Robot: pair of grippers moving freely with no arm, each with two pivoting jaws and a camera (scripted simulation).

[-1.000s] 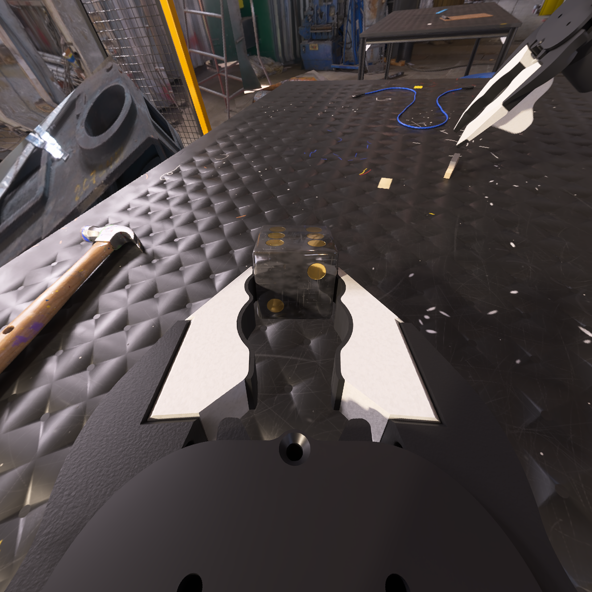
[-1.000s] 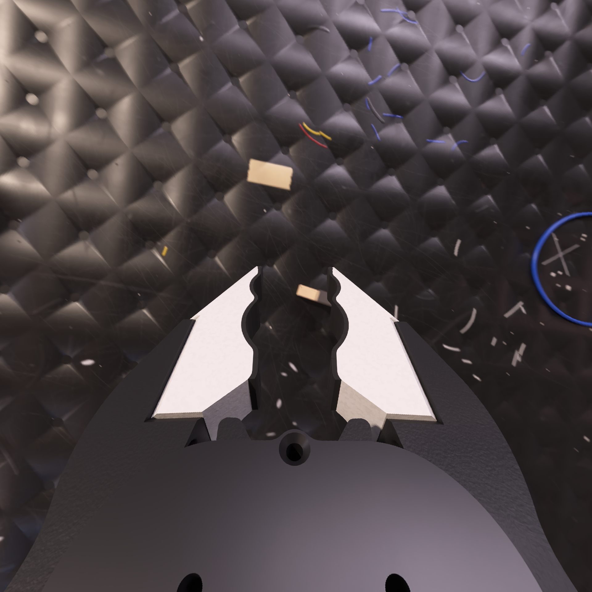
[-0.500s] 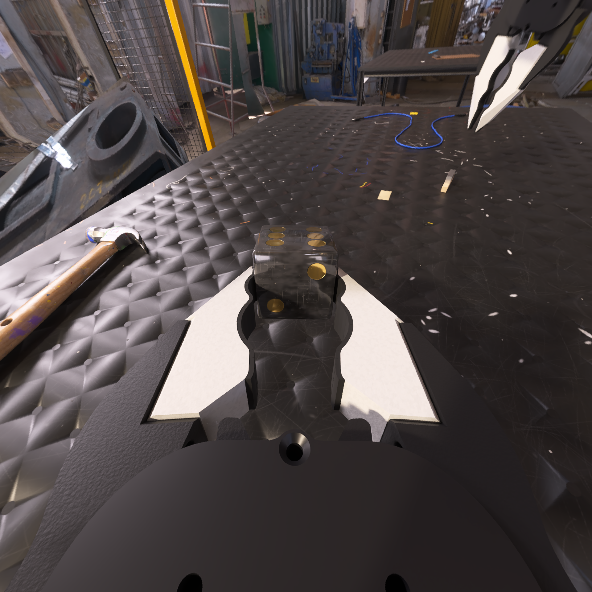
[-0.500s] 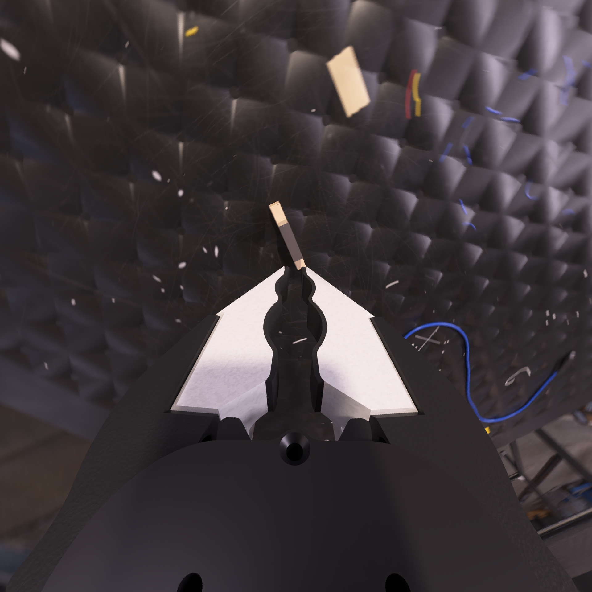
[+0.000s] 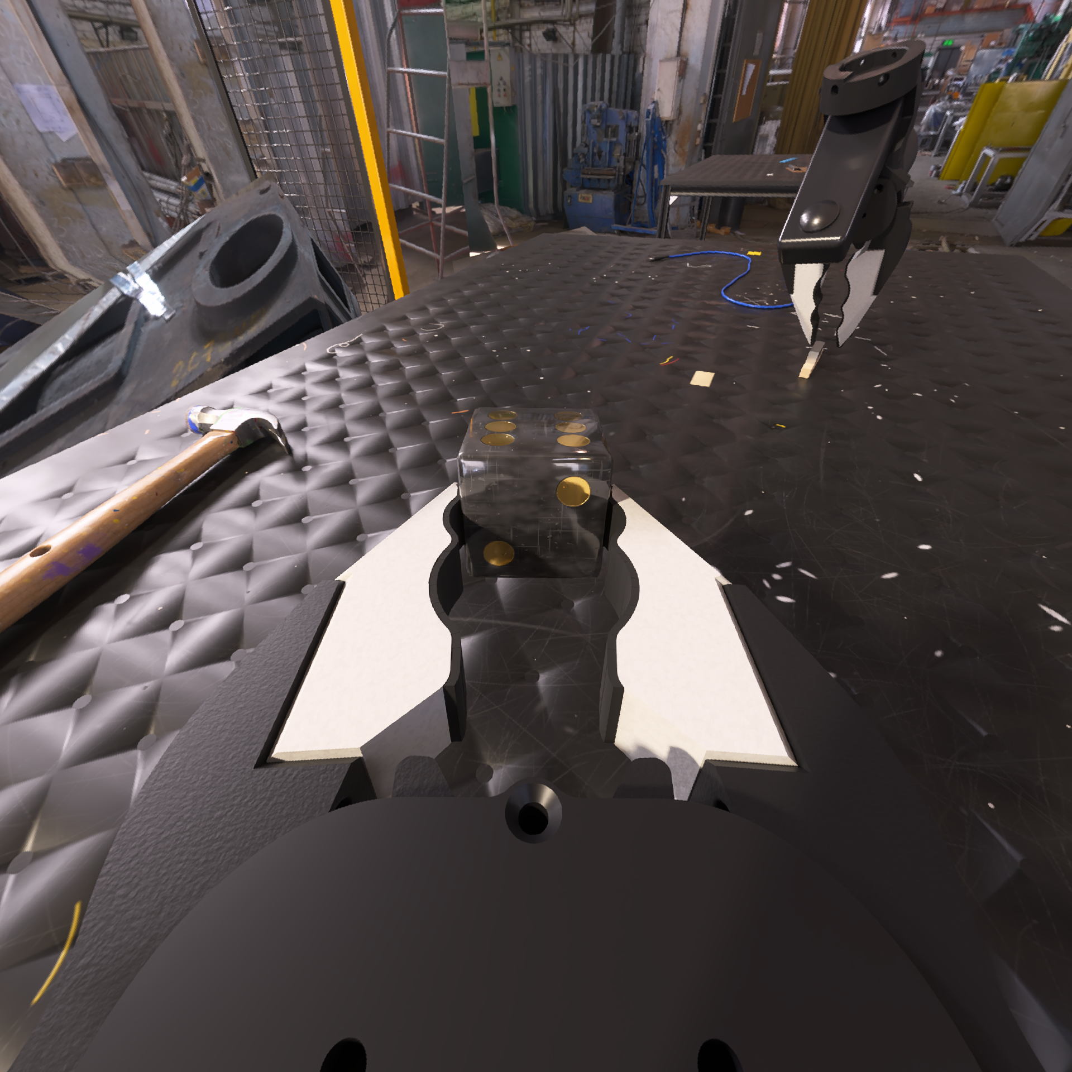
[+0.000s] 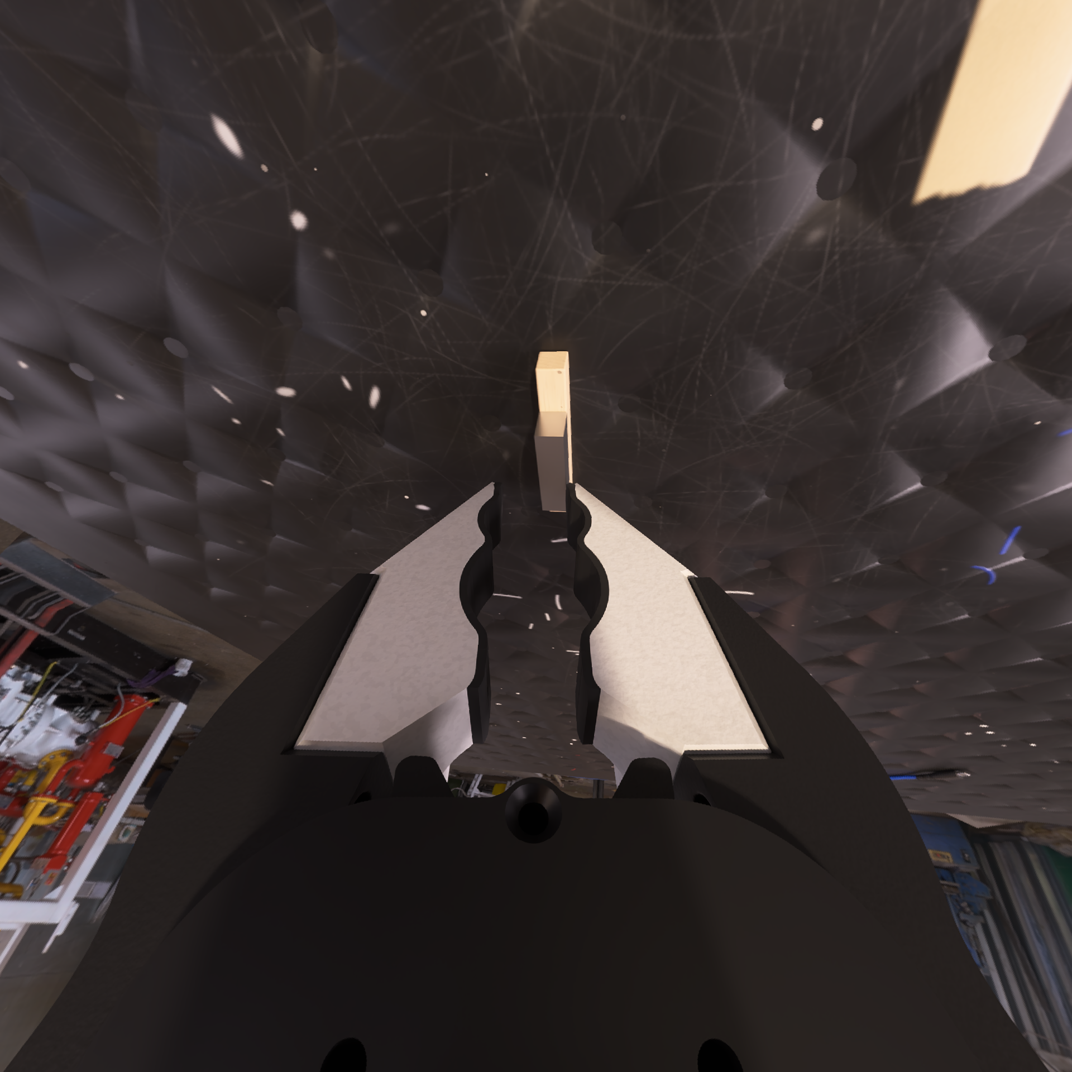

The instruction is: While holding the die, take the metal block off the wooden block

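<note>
My left gripper [image 5: 535, 500] is shut on a clear dark die [image 5: 533, 493] with gold pips and holds it just above the table. In the left wrist view my right gripper [image 5: 824, 339] points down at a small stacked block [image 5: 811, 362] at the far right. In the right wrist view the grey metal block [image 6: 550, 464] lies on a pale wooden block [image 6: 552, 380]. My right gripper [image 6: 532, 487] is open with a narrow gap. The metal block's near end sits between the fingertips, close to the right finger [image 6: 638, 609], with space on its left.
A wooden-handled hammer [image 5: 116, 522] lies at the left of the dark embossed table [image 5: 870, 522]. A blue cable [image 5: 742, 278] lies at the back. A tan flat piece [image 5: 702, 378] lies near the blocks and also shows in the right wrist view [image 6: 986, 98]. A large black casting [image 5: 203, 307] stands beyond the left edge.
My right gripper has swung round, come down to the stacked blocks and widened its jaws slightly around the metal block's end. My left gripper still holds the die, tilted up a little.
</note>
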